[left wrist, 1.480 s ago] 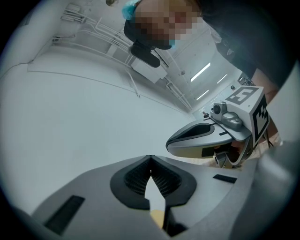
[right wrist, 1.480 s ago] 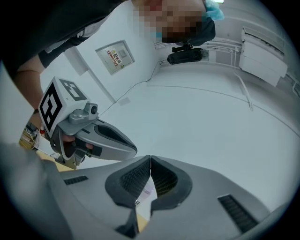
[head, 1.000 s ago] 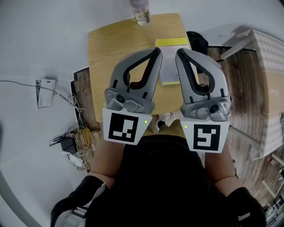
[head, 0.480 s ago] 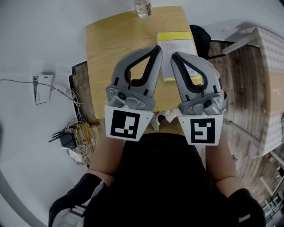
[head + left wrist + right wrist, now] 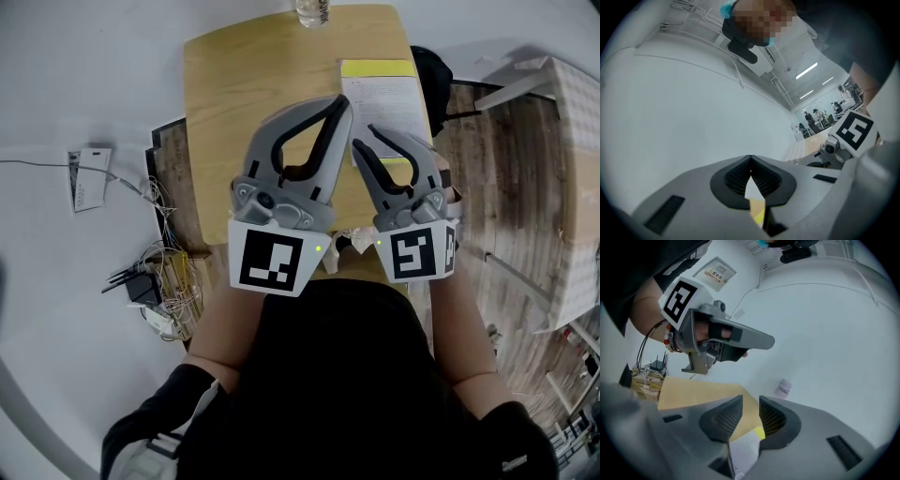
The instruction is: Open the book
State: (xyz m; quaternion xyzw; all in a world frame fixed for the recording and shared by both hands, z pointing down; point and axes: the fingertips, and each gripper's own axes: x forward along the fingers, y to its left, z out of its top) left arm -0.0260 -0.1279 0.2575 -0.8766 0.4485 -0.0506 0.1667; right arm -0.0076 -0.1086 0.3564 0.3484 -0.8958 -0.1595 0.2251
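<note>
The book (image 5: 380,92), closed, with a white cover and a yellow strip at its far end, lies on the right side of the small wooden table (image 5: 244,84). My left gripper (image 5: 340,103) hovers over the table's middle, left of the book, its tips touching and nothing in them. My right gripper (image 5: 365,138) hangs over the book's near end. Its jaws have just been opening and stand apart with nothing between them. In the right gripper view the book (image 5: 746,453) shows below the gap of my right gripper (image 5: 751,416).
A clear plastic bottle (image 5: 314,11) stands at the table's far edge. Cables and a power strip (image 5: 155,295) lie on the floor to the left, with a white card (image 5: 84,190) further left. A white bench (image 5: 567,187) stands on the wooden floor at right.
Both grippers have sunk toward the table, the right one much further. The right gripper's jaws were shut and now stand apart. The left jaws stay shut.
</note>
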